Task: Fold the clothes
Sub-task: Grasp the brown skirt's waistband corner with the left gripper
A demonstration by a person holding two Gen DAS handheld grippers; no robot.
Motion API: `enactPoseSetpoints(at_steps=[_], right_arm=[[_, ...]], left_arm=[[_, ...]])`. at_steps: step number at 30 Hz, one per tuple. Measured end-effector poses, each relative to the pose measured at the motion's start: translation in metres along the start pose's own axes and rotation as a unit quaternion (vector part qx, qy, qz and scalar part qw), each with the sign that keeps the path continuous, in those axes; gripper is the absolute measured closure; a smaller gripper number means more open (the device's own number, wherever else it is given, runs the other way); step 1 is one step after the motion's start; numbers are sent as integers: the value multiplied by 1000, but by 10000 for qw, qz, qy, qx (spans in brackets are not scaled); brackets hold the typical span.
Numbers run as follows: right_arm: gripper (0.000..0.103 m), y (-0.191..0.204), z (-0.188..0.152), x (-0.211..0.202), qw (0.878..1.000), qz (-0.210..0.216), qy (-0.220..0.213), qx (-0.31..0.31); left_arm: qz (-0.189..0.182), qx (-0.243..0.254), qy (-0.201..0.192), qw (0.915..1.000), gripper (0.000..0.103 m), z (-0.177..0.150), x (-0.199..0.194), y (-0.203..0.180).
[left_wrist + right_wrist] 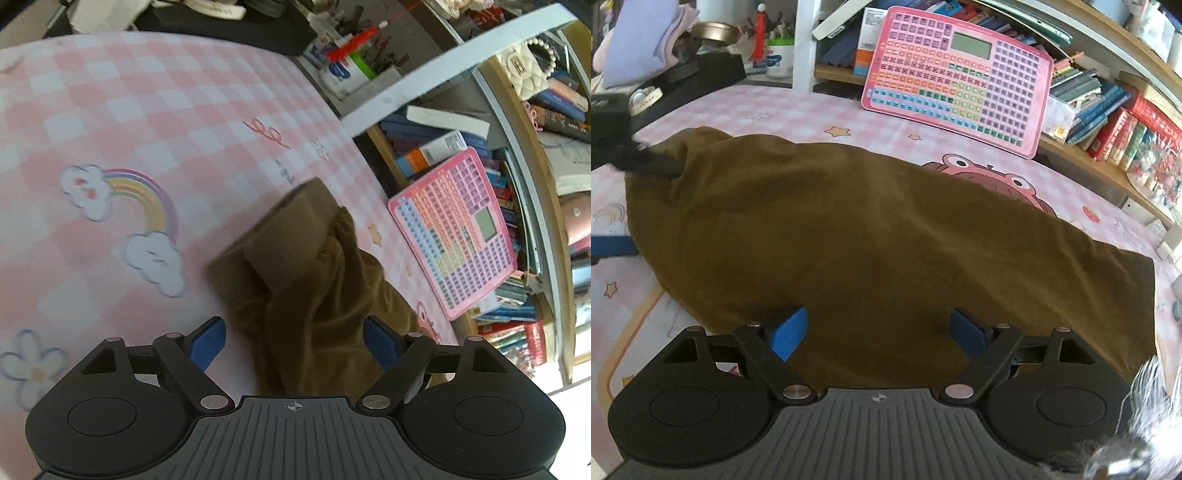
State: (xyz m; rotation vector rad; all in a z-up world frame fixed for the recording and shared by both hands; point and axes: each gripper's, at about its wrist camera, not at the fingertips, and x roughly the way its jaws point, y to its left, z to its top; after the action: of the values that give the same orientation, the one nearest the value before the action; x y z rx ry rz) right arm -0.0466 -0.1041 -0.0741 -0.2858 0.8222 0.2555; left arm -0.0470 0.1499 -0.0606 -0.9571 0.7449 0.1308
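garment (871, 236): brown – spread on pink checked cloth (110, 110)
left gripper (294, 339): released – fabric bunched between fingers
right gripper (878, 334): released, above garment

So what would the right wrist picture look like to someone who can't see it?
A brown garment lies spread on a pink checked tablecloth, with the open right gripper over its near edge. Behind stands a pink button board.

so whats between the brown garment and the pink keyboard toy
Nothing but bare pink checked tablecloth. In the right wrist view, a printed star strip separates the brown garment from the pink keyboard toy.
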Motion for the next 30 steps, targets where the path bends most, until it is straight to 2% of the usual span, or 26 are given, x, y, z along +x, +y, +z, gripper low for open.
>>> enactPoseSetpoints(at_steps=[3,4,5,6,7,10,17,22,26,27,30], right_arm=[[18,-5,1,3,9999,126,94,46],[18,-7,1,4,9997,172,134,89],[17,-9,1,5,9995,218,173,132],[17,-11,1,6,9993,258,206,170],[17,-12,2,6,9992,280,223,192],[17,-12,2,6,9990,303,240,224],[10,-18,3,9,9981,381,308,383],[10,-20,3,9,9978,435,324,387],[9,-22,3,9,9976,470,328,378],[9,-22,3,9,9976,477,329,375],[9,-22,4,9,9976,484,328,368]], left_arm=[[43,93,-6,9999,21,0,7,-6],[59,35,-19,10000,26,1,7,-6],[115,-61,-31,9999,33,2,7,-5],[163,-219,-3,9996,56,3,8,-1],[209,-389,33,9990,71,4,8,2],[144,-699,63,9974,85,5,8,7],[18,-59,104,9999,85,0,8,-4],[-67,415,134,9990,84,-3,8,-11],[-56,104,191,9997,79,-3,12,-2],[-52,19,206,9998,74,-3,14,1],[-128,-198,216,9995,73,-3,19,5]])
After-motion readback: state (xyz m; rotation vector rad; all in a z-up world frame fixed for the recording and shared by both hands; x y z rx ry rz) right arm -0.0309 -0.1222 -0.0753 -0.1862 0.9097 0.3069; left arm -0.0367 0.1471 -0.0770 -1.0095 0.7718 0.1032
